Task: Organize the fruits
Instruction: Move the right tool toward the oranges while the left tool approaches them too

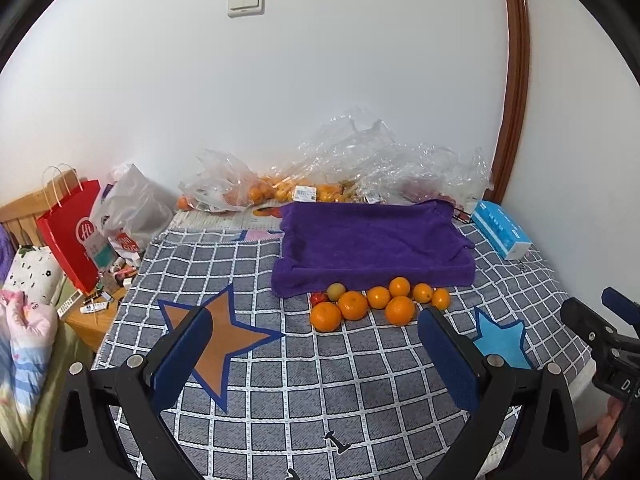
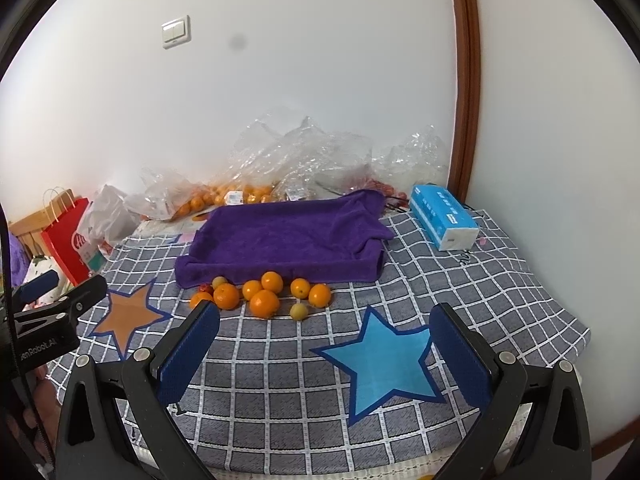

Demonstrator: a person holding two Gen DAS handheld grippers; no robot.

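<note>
Several oranges (image 1: pixel 352 305) lie in a cluster on the checked cloth, just in front of a purple towel-covered tray (image 1: pixel 372 244). A small yellowish fruit (image 1: pixel 336 290) and a small red fruit (image 1: pixel 318 298) sit at the cluster's left. My left gripper (image 1: pixel 316 314) is open and holds nothing, a short way in front of the oranges. The right wrist view shows the same oranges (image 2: pixel 264 303), the tray (image 2: pixel 288 236) and a second yellowish fruit (image 2: pixel 299 312) apart at the front. My right gripper (image 2: pixel 325 308) is open and holds nothing, above a blue star patch (image 2: pixel 384 364).
Clear plastic bags (image 1: pixel 360 164) with more oranges lie along the wall behind the tray. A blue tissue box (image 2: pixel 444 216) lies at the back right. A red paper bag (image 1: pixel 74 236) and a white bag (image 1: pixel 128 208) stand off the left edge. The cloth's front and right edges drop off.
</note>
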